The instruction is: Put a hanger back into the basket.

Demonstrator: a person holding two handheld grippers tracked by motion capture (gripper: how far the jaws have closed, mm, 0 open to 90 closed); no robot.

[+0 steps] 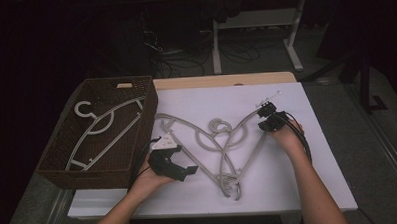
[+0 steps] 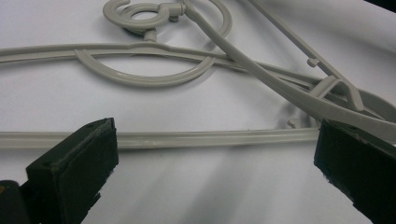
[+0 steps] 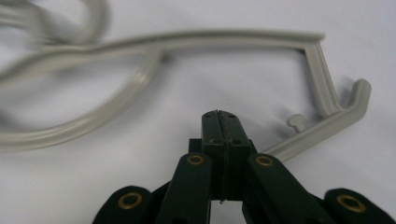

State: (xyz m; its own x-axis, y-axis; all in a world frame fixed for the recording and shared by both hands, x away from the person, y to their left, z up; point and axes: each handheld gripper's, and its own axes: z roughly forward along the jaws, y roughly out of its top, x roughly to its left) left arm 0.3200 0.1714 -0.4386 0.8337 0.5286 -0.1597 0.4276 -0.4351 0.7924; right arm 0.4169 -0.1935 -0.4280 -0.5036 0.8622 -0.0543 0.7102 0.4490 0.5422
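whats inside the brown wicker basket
One grey plastic hanger lies inside the brown woven basket, its hook toward the far left corner. The near wall hides the floor behind it.

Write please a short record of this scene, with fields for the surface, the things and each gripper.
surface: white table top
basket: brown wicker basket at the left edge, one grey hanger inside
hangers on table: grey hangers lying tangled
left gripper: open, above a hanger bar
right gripper: shut, holds nothing, by a hanger end

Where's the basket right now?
In the high view, the basket sits at the table's left edge, beside the left tongs, with one hanger inside.
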